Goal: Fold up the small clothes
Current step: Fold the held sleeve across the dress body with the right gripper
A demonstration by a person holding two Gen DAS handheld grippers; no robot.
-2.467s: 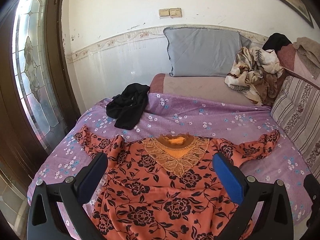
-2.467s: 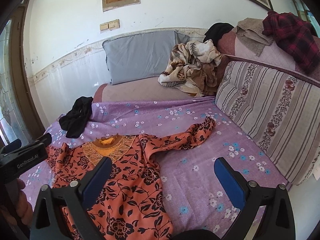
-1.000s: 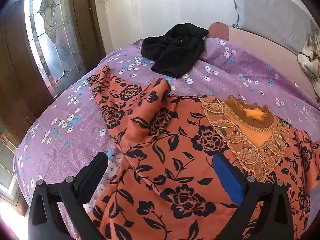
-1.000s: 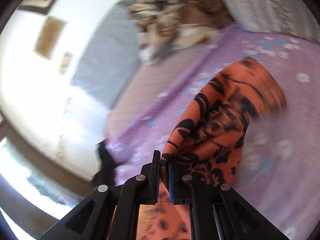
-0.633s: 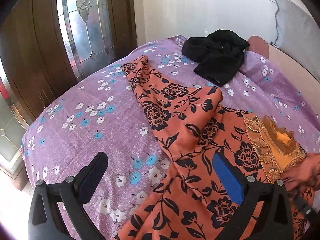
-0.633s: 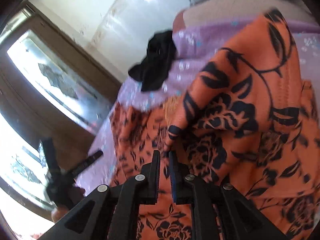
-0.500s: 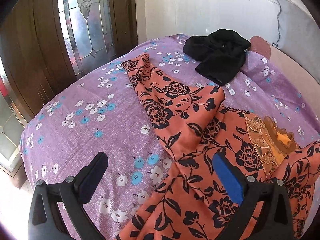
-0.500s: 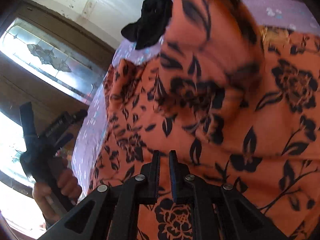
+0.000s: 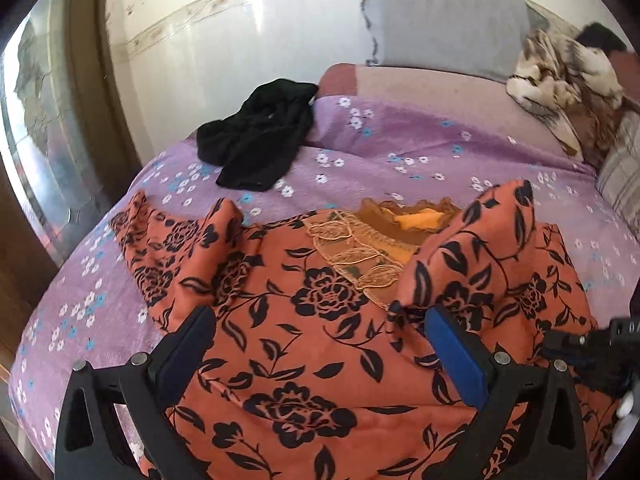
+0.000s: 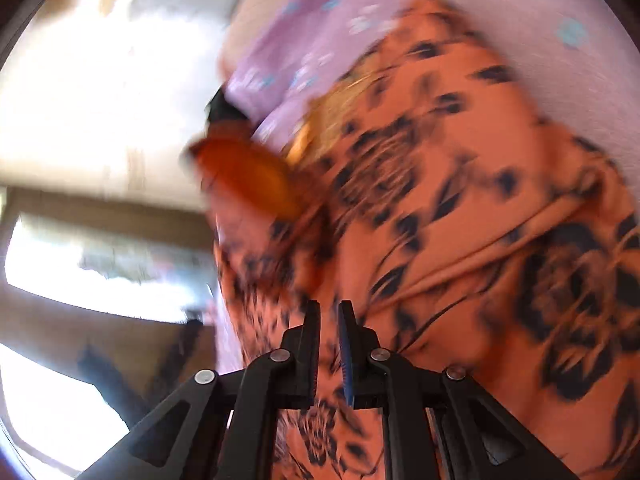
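**Sleeve folded onto floral blouse**

An orange floral blouse (image 9: 312, 320) is spread on the purple flowered bedspread (image 9: 400, 148); its one sleeve (image 9: 480, 248) is laid across the chest at 3 o'clock; the left gripper (image 9: 320, 356) is held spread above it; the right gripper (image 10: 329, 344) is seen nearly pressed together, a narrow gap remaining; whether cloth is pinched cannot be told through blur; a black garment (image 9: 260, 140) lies at 11 o'clock.

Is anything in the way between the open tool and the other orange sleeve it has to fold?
Nothing visible. The left tool hangs open over the orange top, and its left sleeve lies bare on the purple bedspread. The black garment lies farther back, apart.
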